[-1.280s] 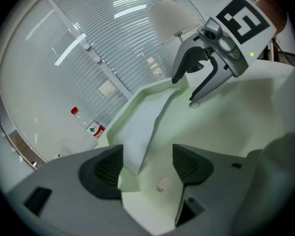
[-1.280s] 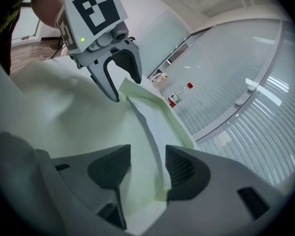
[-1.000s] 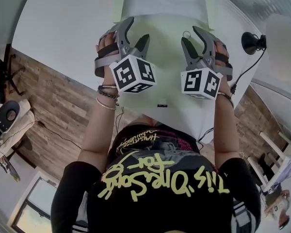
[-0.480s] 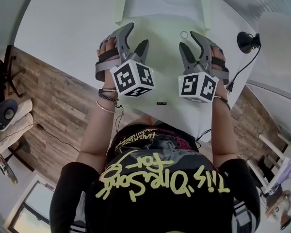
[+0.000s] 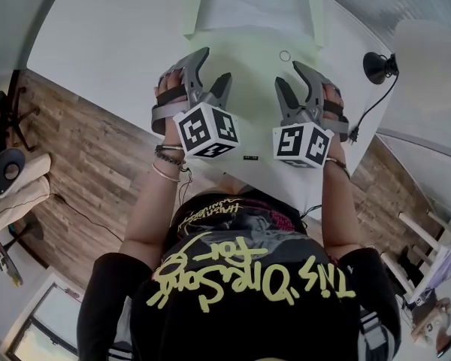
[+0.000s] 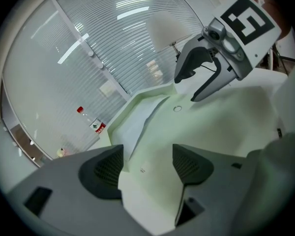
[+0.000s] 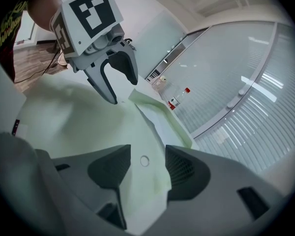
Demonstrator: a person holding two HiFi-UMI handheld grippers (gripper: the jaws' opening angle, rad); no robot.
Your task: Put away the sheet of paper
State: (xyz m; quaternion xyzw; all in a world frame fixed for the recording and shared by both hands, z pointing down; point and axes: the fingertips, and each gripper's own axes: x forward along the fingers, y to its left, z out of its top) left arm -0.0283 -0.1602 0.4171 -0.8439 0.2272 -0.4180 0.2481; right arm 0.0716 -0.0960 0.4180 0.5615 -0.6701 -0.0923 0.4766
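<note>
Both claws are released, the 2 jaws of each standing apart with nothing between them. The left gripper and right gripper hover side by side over the open flap of a pale green folder. The folder lies on a white table. The white sheet of paper rests in the folder's far half, beyond both grippers. 1 small clear ring sits on the flap near the right gripper. A black desk lamp stands at the table's right edge. Brown wooden plank flooring surrounds the table, and a glass wall with horizontal blinds stands beyond it.
</note>
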